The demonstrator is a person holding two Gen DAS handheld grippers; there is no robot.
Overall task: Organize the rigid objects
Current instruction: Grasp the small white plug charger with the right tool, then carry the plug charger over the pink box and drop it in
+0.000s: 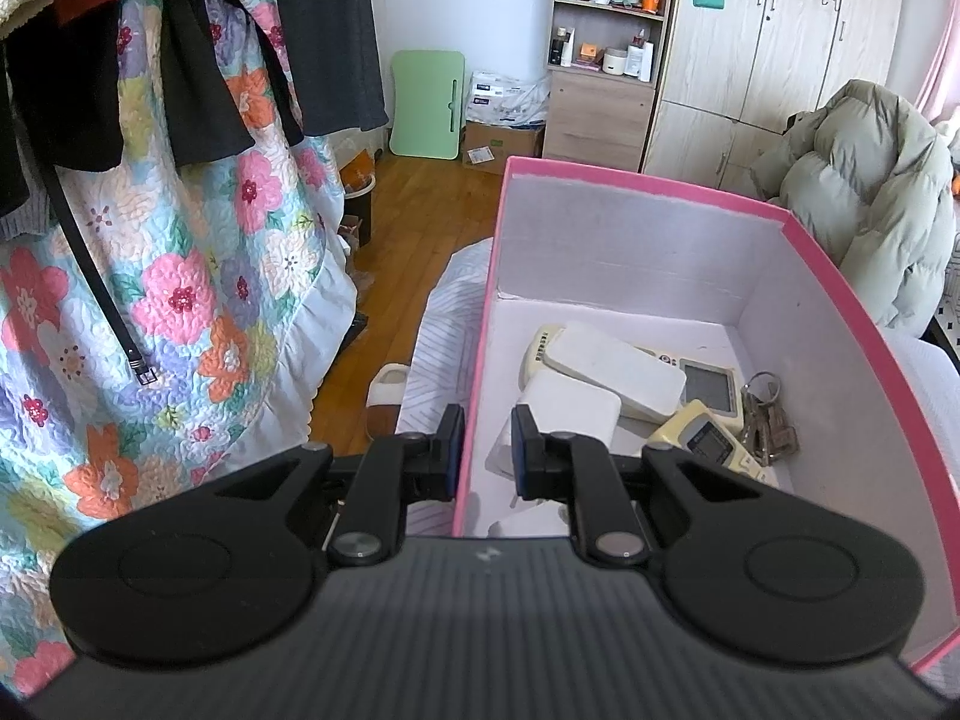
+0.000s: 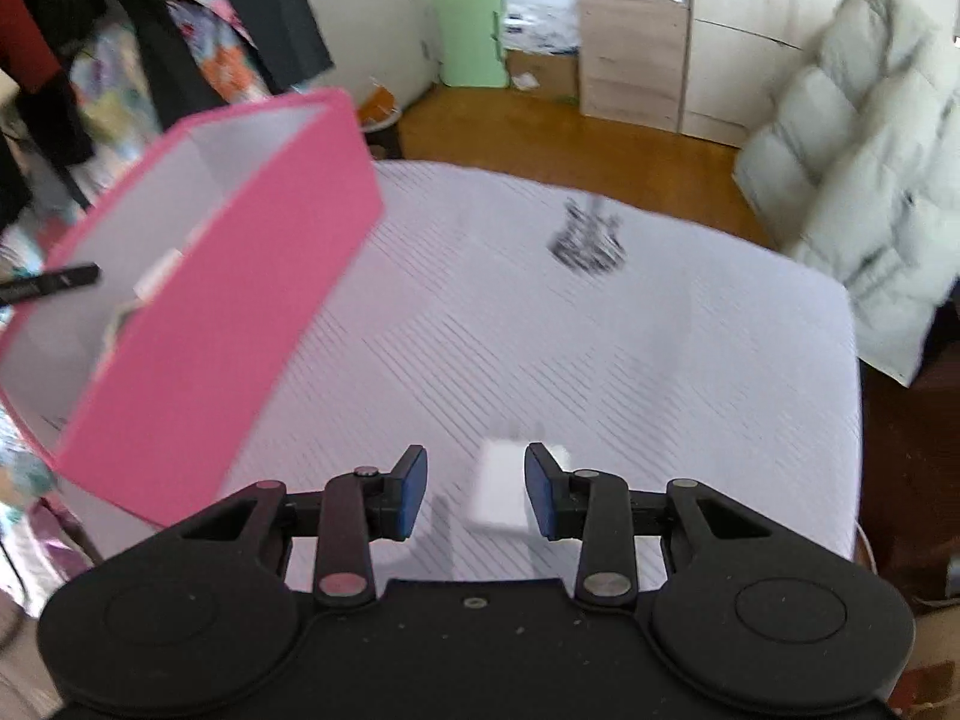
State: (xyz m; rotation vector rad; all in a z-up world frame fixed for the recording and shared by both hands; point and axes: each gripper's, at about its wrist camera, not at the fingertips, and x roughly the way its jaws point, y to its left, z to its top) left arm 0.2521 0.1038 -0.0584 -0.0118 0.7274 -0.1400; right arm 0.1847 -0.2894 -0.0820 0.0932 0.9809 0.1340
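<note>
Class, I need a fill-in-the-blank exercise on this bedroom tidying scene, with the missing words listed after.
1. The box has a rim coloured ____.
2. The left gripper straddles the box's ____.
3. The keys lie ____ the box.
4. Between the right gripper's fingers lies a small ____ block on the bed.

Missing words: pink; wall; inside; white

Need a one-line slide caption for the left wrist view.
Left gripper straddles the near wall of the pink box, jaws apart; inside lie remote controls and keys.
</note>
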